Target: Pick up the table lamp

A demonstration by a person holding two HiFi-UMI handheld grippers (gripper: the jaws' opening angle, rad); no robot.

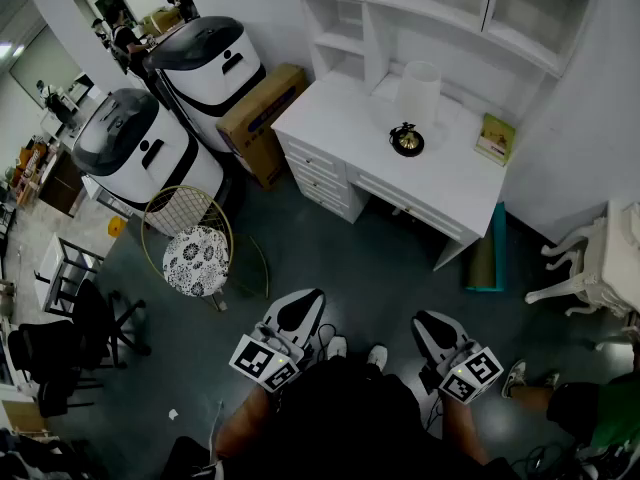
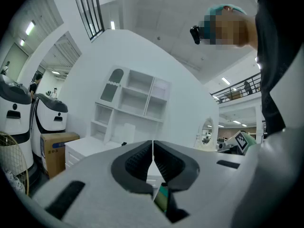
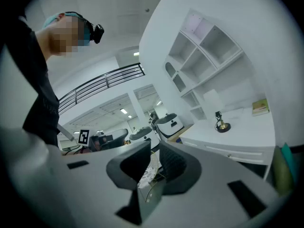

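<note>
While both hang far from the white drawered desk (image 1: 330, 118) | left gripper (image 2: 152, 151) jaws pressed together, empty | right gripper (image 3: 153, 158) jaws a crack apart, empty | white-shaded table lamp (image 1: 418, 92) upright on that desk | risk: gripping the shade could tip it (small black-and-gold ornament (image 1: 406, 140) stands just beside)

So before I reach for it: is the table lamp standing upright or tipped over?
Upright. The table lamp stands on the white desk, white shade above its dark round base.
</note>
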